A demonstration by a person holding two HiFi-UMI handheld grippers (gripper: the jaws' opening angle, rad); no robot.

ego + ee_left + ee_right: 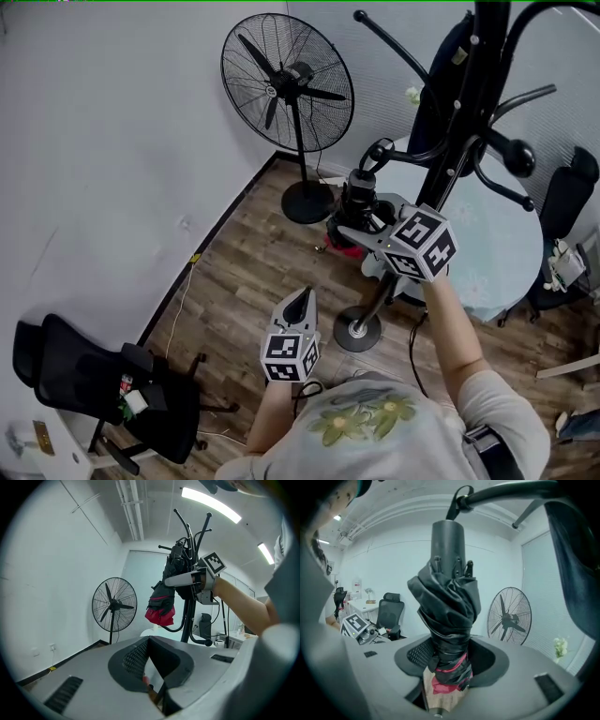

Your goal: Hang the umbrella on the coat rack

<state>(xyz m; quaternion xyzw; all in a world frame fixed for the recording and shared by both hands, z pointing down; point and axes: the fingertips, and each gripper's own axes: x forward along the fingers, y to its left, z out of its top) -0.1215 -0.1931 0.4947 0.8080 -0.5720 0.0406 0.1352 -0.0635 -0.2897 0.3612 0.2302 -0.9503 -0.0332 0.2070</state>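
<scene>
Top of the black metal coat rack [487, 56] runs off the upper edge in head view, and my right gripper [361, 220] hides part of the folded black umbrella [359, 192].

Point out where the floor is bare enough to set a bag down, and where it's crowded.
Bare wood floor lies between the fan's base, the black office chair and the coat rack's base, apart from a thin cable along the wall. It is crowded right of the coat rack: the round table and another chair stand close.
</scene>
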